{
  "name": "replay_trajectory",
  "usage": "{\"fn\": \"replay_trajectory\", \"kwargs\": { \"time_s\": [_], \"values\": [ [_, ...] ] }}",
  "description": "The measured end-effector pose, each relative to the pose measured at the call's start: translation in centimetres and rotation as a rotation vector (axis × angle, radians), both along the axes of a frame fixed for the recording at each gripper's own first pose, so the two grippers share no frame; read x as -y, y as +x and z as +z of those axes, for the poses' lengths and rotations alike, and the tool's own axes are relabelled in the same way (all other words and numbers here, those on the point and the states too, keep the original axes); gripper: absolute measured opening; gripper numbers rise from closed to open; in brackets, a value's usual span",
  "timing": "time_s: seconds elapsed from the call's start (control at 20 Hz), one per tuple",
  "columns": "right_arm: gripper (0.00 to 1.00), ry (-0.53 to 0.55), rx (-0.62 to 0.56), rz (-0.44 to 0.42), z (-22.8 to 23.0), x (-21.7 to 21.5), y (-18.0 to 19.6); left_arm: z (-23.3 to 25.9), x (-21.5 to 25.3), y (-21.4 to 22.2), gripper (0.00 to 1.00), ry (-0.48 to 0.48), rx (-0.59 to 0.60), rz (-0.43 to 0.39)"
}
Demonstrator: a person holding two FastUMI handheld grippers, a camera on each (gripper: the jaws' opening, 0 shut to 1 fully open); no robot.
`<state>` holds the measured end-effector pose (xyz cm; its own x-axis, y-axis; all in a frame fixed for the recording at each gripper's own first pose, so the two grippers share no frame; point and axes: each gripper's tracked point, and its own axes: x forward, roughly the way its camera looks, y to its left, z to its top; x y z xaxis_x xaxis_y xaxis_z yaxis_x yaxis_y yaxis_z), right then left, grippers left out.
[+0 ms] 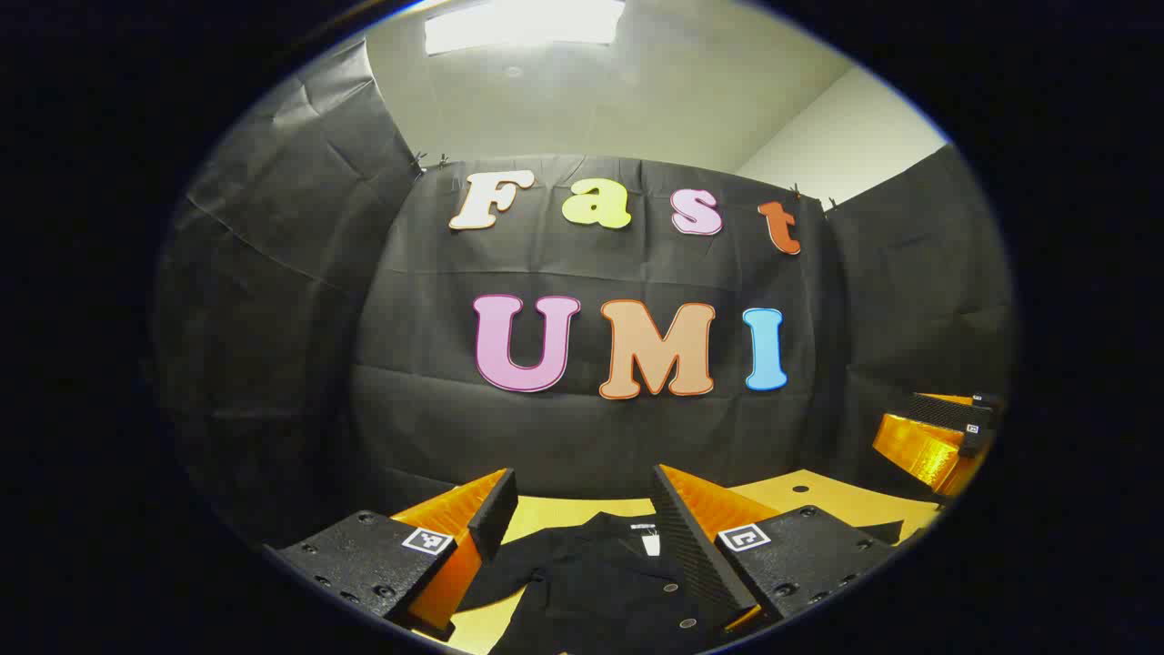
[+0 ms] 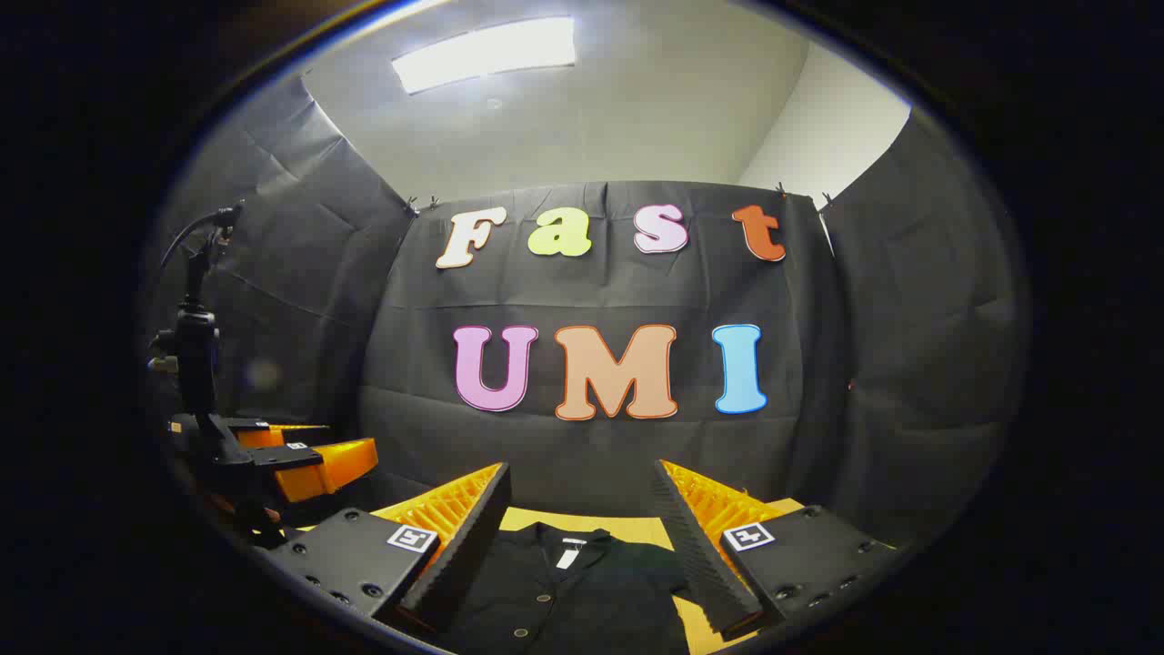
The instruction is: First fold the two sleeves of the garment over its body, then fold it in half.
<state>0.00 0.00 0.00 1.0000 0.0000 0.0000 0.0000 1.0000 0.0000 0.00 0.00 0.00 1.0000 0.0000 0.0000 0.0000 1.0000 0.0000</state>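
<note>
A: Where does the job stand?
B: At the start, I judge. The left tool (image 1: 573,532) hangs spread above the dark garment (image 1: 600,582), which lies on the yellow surface (image 1: 818,496), collar toward the wall. The right tool (image 2: 577,537) is spread too, gripping nothing.
A: Next?
B: Each must drop to a sleeve, pinch its cuff, and carry it over the body.
</note>
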Motion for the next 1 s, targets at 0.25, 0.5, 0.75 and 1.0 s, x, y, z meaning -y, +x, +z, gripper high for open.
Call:
{"fn": "replay_trajectory", "kwargs": {
  "time_s": [0.25, 0.5, 0.75, 1.0],
  "values": [
    [0.98, 0.018, -0.011, 0.008, -0.2, 0.2, 0.4, 0.5, 0.5, 0.1, 0.90, 0.014, 0.013, -0.002],
    [0.96, 0.020, 0.003, -0.004, 0.1, 1.1, 0.2, 0.6, 0.8, -0.2, 0.92, -0.005, 0.020, -0.002],
    [0.98, 0.023, -0.007, -0.014, -0.3, 1.4, 0.2, -0.2, 0.8, 0.0, 0.90, -0.017, 0.000, 0.001],
    [0.98, 0.027, -0.013, -0.021, -0.5, 1.4, 0.4, -0.1, 0.9, 0.0, 0.93, -0.012, 0.001, -0.005]
  ]
}}
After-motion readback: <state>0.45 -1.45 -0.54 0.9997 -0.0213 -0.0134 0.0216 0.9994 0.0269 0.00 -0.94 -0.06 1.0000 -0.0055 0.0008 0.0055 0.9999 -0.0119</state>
